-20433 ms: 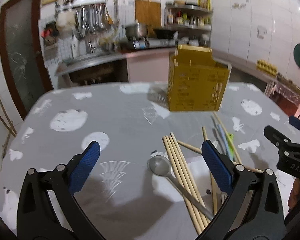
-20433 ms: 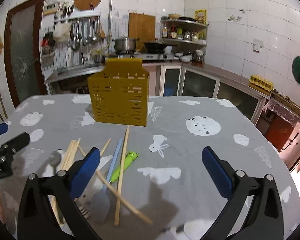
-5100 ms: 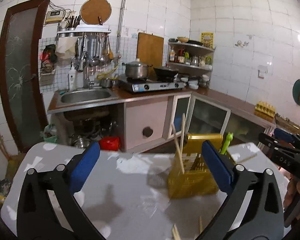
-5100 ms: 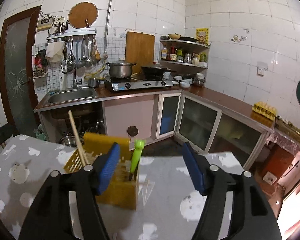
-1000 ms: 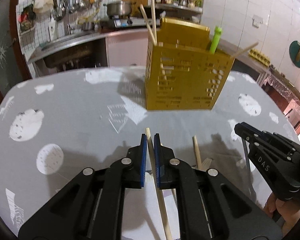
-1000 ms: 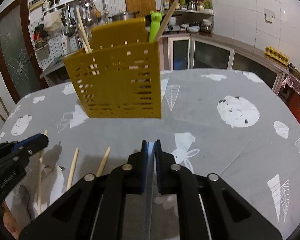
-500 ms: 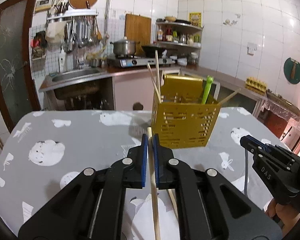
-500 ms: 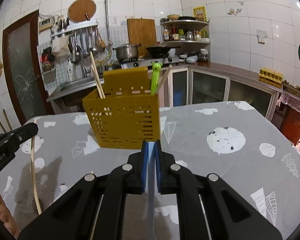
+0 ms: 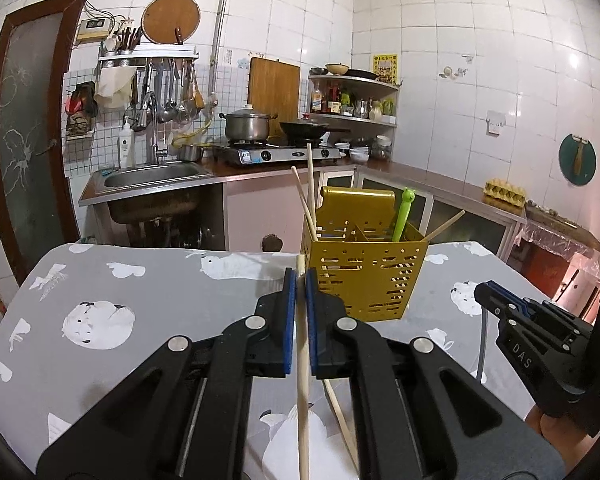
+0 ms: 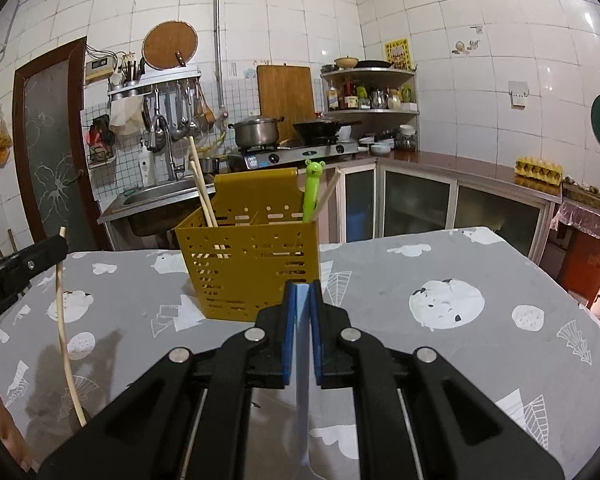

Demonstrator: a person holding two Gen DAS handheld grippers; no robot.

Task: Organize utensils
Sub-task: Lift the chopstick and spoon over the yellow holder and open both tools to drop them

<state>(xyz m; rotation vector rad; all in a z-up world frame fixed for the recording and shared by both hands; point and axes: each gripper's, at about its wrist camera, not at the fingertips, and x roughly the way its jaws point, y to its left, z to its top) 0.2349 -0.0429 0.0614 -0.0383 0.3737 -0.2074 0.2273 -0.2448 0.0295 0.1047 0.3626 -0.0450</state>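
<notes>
Where the left wrist view looks out, left gripper [image 9: 300, 280] clenched on a slim, round wooden chopstick [image 9: 302, 380], blue-padded jaws pressed tight against its pale shaft, tip poking just past the pads. Beyond, near the far edge of the grey patterned table [image 9: 148, 304], a square mustard-yellow slotted plastic caddy [image 9: 364, 280], upright, holding two more chopsticks at its left and a green animal-headed utensil [image 9: 403, 216] at its right. Another chopstick lying on the table below the jaws.

Where the right wrist view looks out, right gripper [image 10: 302, 292] closed on a flat, thin, pale blue utensil handle [image 10: 302, 364], held edge-on between the pads, just near of the caddy [image 10: 252, 268]. At far left, left gripper [image 10: 40, 256] gripping its chopstick [image 10: 65, 340], hanging slightly bowed above the table [image 10: 480, 360].
</notes>
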